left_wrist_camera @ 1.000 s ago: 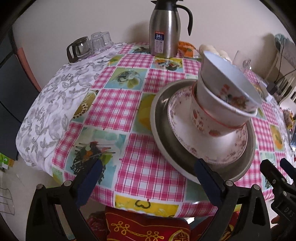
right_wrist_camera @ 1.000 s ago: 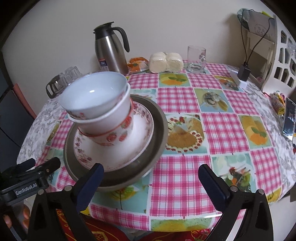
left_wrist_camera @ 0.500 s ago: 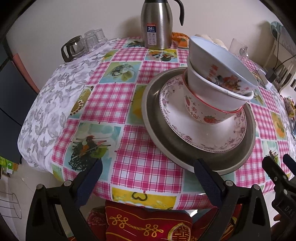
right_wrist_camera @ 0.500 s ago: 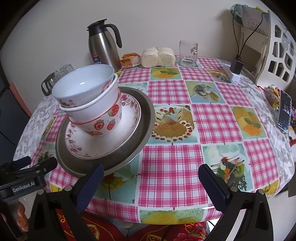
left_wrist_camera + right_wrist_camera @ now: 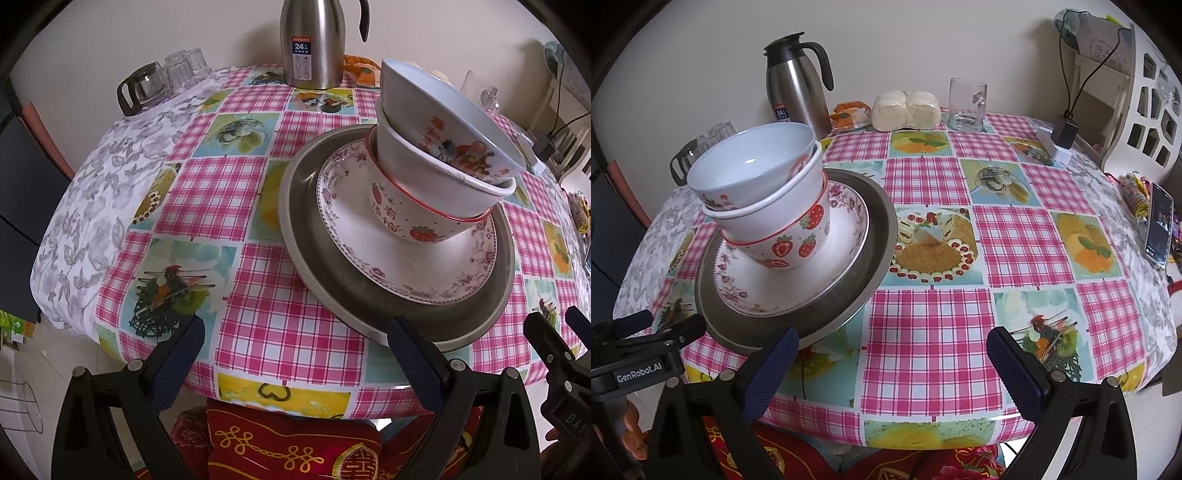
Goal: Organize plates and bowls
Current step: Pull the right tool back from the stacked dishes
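Observation:
A stack stands on the round table: a grey metal plate, a floral white plate on it, then a strawberry bowl, a plain white bowl and a tilted top bowl. My left gripper is open and empty at the near table edge, its right finger by the metal plate's rim. My right gripper is open and empty, right of the stack.
A steel thermos, a glass mug, wrapped buns, a glass pot with cups stand at the back. A phone lies at the right edge. A red cushion sits below the table.
Both grippers have drawn back from the stack and stayed open. The stack sits still on the table.

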Action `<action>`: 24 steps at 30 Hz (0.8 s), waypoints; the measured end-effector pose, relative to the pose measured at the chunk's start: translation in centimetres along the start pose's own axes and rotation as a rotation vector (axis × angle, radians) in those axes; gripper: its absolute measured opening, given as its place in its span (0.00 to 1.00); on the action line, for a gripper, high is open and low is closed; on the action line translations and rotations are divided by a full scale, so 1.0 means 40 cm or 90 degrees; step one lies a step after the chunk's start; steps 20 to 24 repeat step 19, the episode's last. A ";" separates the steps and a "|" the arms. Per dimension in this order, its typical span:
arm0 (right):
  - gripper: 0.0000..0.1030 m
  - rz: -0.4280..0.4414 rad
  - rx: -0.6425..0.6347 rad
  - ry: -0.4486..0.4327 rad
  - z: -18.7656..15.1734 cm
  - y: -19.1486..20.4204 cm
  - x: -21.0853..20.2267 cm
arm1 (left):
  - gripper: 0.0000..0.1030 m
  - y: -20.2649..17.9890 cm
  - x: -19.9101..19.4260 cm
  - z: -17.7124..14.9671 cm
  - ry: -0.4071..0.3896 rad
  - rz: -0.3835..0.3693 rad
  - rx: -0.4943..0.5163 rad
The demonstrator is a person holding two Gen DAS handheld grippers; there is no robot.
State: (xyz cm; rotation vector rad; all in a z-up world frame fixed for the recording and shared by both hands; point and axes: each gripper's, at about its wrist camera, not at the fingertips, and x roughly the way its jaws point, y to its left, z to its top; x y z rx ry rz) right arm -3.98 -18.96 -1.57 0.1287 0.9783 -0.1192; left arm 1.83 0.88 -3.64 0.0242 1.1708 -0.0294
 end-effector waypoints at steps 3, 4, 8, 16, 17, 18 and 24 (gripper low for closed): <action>1.00 -0.003 -0.001 0.002 0.001 -0.001 0.002 | 0.96 0.001 0.006 0.001 0.003 -0.001 -0.002; 1.00 -0.004 -0.001 0.002 0.002 -0.001 0.003 | 0.96 0.001 0.007 0.001 0.004 -0.001 -0.003; 1.00 -0.008 0.002 0.005 0.002 -0.007 0.006 | 0.96 0.003 0.014 0.002 0.008 -0.002 -0.008; 1.00 -0.013 0.006 0.010 0.003 -0.013 0.015 | 0.96 0.005 0.007 0.005 -0.007 -0.001 -0.007; 1.00 -0.013 0.006 0.010 0.003 -0.013 0.015 | 0.96 0.005 0.007 0.005 -0.008 -0.001 -0.006; 1.00 -0.013 0.006 0.011 0.003 -0.013 0.016 | 0.96 0.004 0.007 0.005 -0.008 0.000 -0.006; 1.00 -0.014 0.005 0.012 0.003 -0.014 0.017 | 0.96 0.004 0.006 0.006 -0.010 0.000 -0.006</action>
